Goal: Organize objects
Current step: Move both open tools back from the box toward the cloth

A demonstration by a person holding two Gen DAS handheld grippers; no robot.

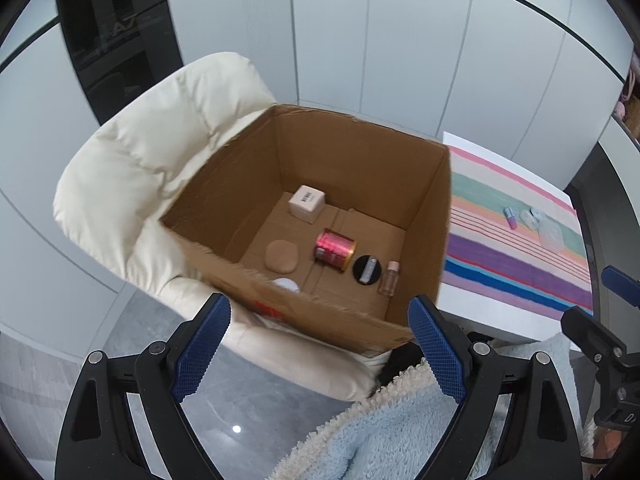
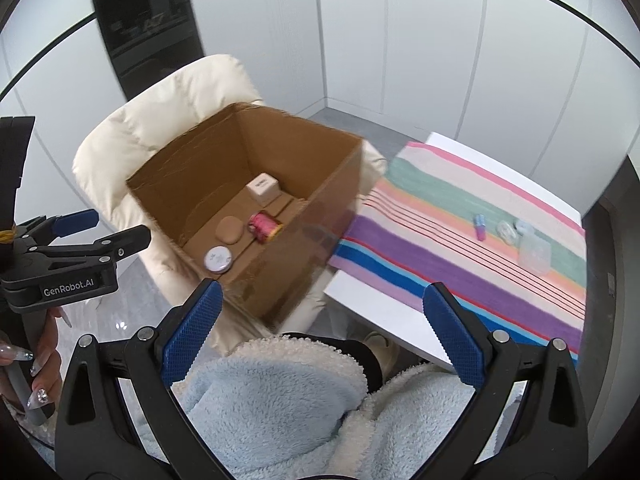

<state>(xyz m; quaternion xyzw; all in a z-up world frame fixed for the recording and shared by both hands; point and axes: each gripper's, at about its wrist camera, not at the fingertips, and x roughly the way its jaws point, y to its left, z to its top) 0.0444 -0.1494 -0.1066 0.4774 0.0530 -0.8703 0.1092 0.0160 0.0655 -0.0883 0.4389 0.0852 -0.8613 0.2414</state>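
An open cardboard box (image 1: 360, 152) (image 2: 312, 232) stands on a cream padded chair (image 1: 152, 152). Inside lie a small white box (image 1: 307, 203), a red can on its side (image 1: 334, 249), a tan oval pad (image 1: 281, 257), a black round compact (image 1: 366, 269), a small pink-capped bottle (image 1: 389, 279) and a white round tin (image 2: 217, 259). On the striped cloth (image 2: 460, 240) lie a small pink-and-blue tube (image 2: 479, 227) and clear plastic pieces (image 2: 532, 252). My left gripper (image 1: 320, 344) is open and empty before the box. My right gripper (image 2: 320, 328) is open and empty, above my lap.
The striped cloth covers a white table (image 2: 376, 312) right of the box. A fluffy blue garment (image 2: 280, 400) lies below both grippers. The left gripper also shows in the right wrist view (image 2: 104, 228), held in a hand. White wall panels stand behind; grey floor lies left.
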